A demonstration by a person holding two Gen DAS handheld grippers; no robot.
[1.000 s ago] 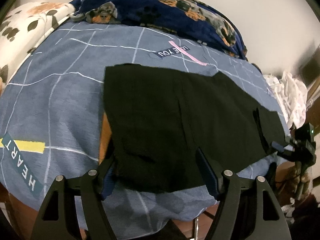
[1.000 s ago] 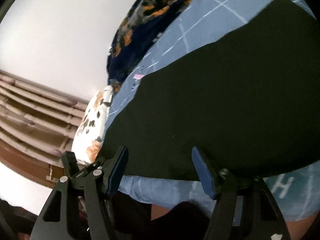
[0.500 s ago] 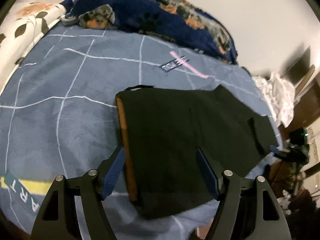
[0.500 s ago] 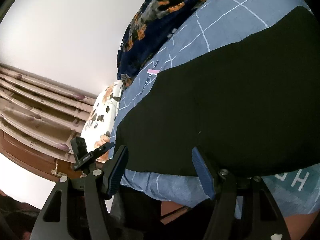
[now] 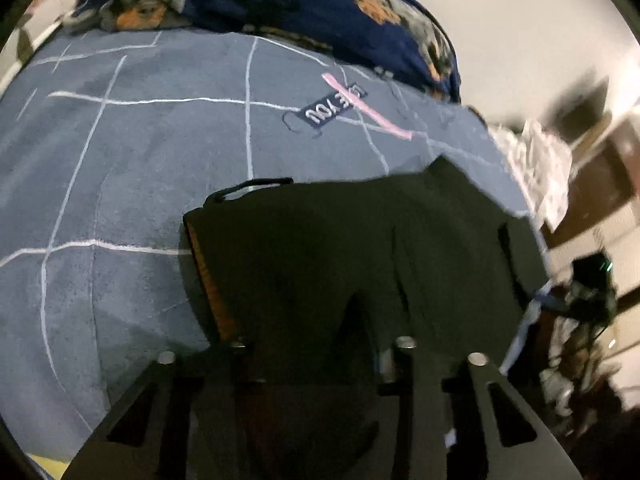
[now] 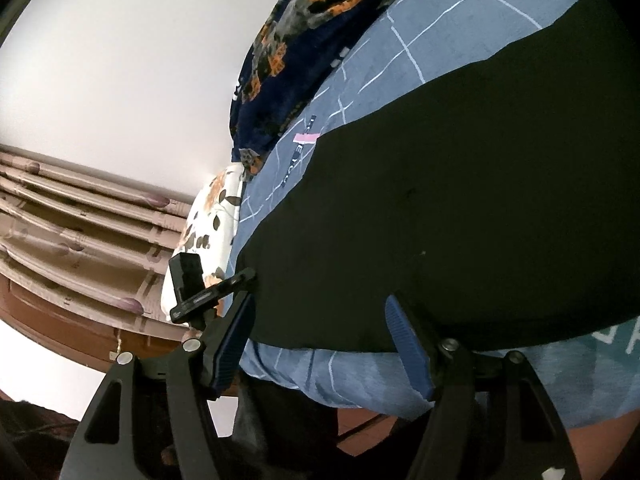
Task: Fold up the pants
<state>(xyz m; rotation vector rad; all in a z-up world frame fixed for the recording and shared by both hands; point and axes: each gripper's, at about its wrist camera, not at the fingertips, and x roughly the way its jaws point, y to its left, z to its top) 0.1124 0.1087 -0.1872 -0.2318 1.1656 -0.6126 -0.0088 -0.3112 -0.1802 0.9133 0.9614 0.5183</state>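
Note:
Black pants [image 5: 360, 248] lie spread flat on a blue-grey blanket [image 5: 120, 184], an orange lining showing along their left edge. My left gripper [image 5: 320, 336] is down on their near edge and its jaws are closing; the fingertips are buried in the dark cloth, which puckers up between them. From the right wrist view, the pants [image 6: 460, 200] fill the middle, and my right gripper [image 6: 320, 340] hangs open at their near hem, blue pads [image 6: 234, 340] apart with nothing pressed. The left gripper [image 6: 200, 288] shows there at the pants' far corner.
A navy dog-print blanket [image 5: 320, 4] is heaped along the wall. A floral pillow [image 6: 212, 220] lies at the bed's end, beside a wooden headboard [image 6: 80, 232]. White crumpled cloth [image 5: 536, 160] sits past the bed's right edge.
The left gripper moved forward and down onto the pants' near edge and its jaws drew together into the cloth. The right gripper stayed almost still and open.

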